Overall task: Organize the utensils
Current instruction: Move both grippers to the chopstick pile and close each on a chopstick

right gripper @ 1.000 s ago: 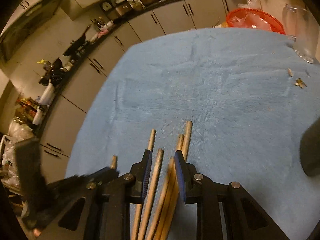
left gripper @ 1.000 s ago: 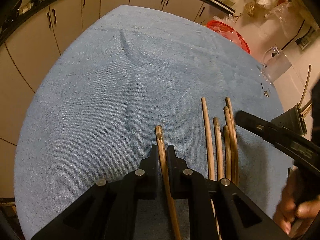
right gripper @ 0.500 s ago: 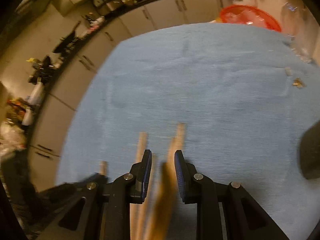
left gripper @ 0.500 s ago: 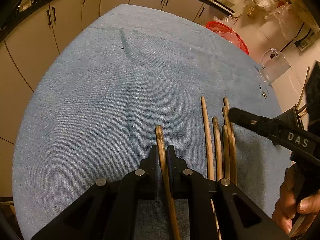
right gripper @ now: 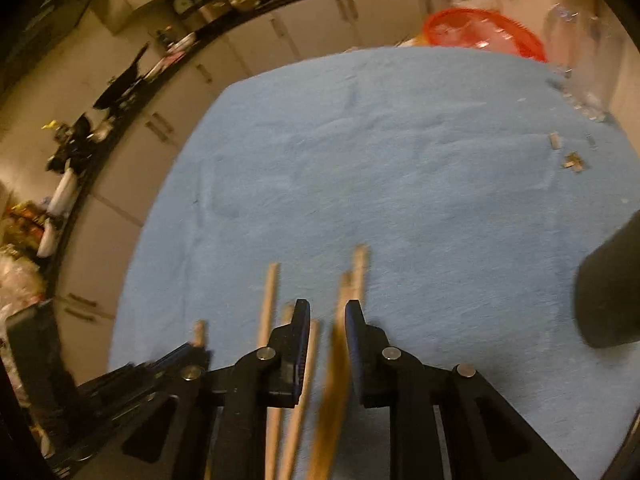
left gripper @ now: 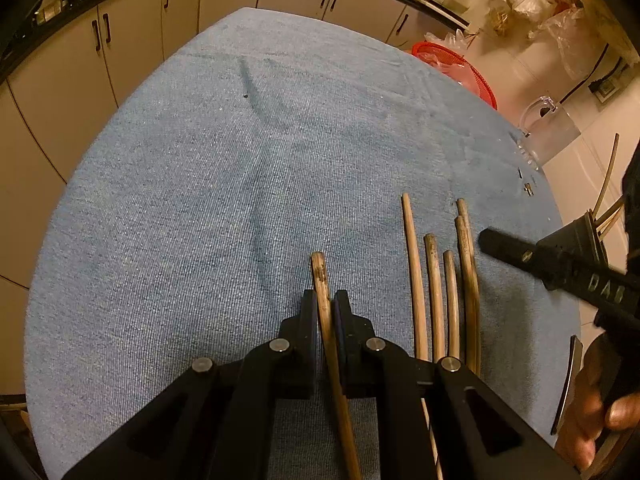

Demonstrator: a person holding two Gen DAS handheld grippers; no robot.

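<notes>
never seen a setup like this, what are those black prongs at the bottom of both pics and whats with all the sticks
The black prongs are hand-held grippers: a person carries one two-finger clamp in each hand, and a wide-angle camera on each looks forward along its fingers. That gives two pictures of the same table.

In the left camera's view, the left gripper is shut on a single chopstick. Beside it, a row of loose chopsticks lies on the blue cloth. The other clamp enters from the right, with the person's hand on it.

In the right camera's blurred view, the right gripper is over those loose chopsticks. Its jaws have just been closing, with sticks between them; whether they grip yet is unclear.

At the far table edge stand a red basket and a clear jug.
</notes>
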